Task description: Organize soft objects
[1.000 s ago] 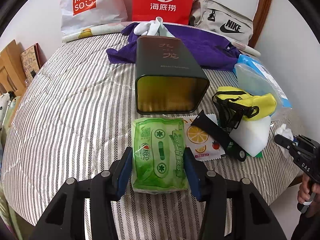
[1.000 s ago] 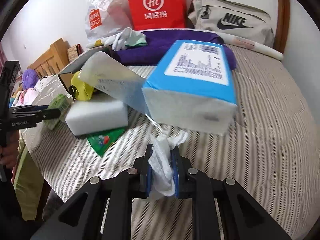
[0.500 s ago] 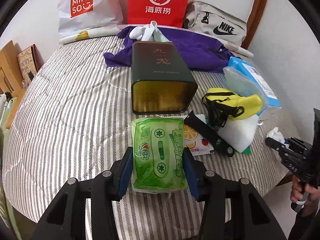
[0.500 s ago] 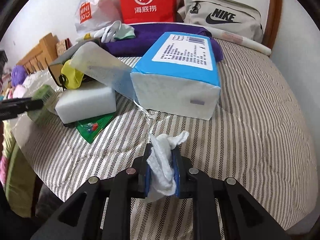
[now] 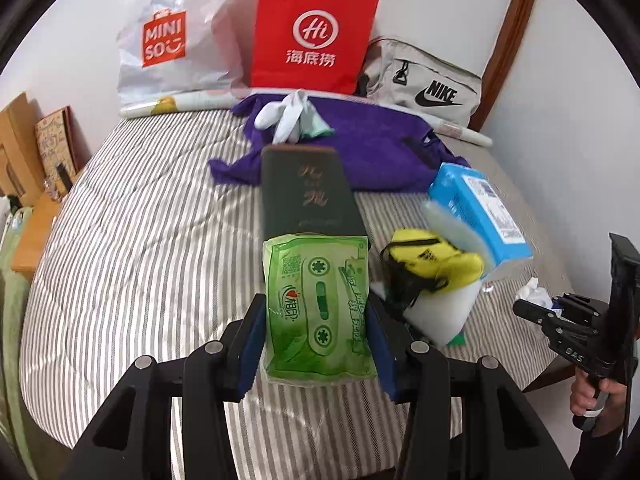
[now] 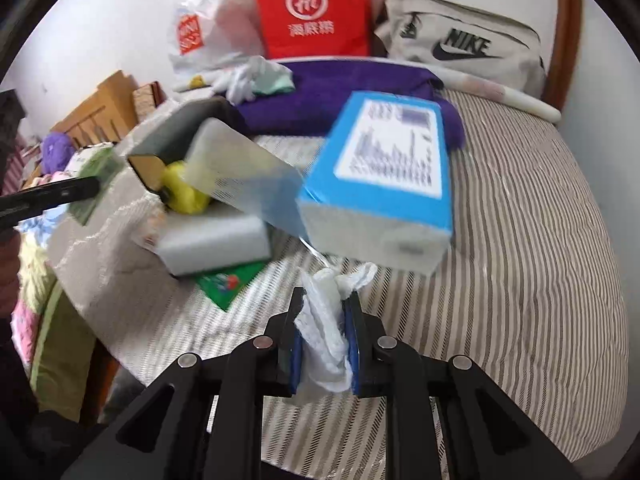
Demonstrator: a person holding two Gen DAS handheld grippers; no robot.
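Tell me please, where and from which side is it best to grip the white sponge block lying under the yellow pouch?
Probably grip the white sponge block across its two long side faces, near the free end that points toward the bed's edge. Come from above and from that edge side: the yellow pouch and the blue tissue pack crowd the far end, while the near end is bare.

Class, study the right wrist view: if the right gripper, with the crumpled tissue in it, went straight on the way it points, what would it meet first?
Most likely the blue tissue pack, just beyond the white tissue held in the right gripper. Blur and unclear depth leave it possible that it reaches the striped bedcover first.
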